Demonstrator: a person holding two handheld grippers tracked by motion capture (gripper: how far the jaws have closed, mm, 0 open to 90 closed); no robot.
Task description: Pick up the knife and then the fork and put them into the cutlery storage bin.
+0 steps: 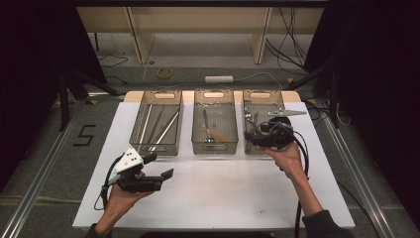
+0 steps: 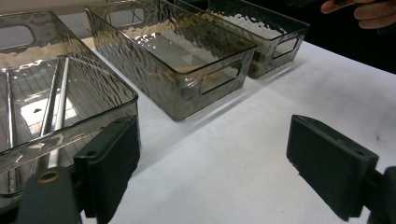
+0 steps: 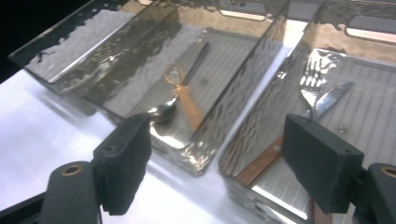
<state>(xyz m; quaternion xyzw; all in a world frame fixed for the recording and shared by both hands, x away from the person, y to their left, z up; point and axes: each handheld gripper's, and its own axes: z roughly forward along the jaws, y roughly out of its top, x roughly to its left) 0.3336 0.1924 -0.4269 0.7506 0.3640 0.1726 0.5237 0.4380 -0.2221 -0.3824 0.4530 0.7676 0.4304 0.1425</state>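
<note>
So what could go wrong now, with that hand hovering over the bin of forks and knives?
The right gripper hangs open at the near wall of the right bin; a low move could knock that light bin askew. The fork and wooden-handled knife lie overlapping, so a grab might lift both. The left gripper waits open close to the left bin and could nudge it.

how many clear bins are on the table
3, side by side along the table's far edge: left bin with long metal utensils, middle bin with spoons, right bin with a fork and knife.
</note>
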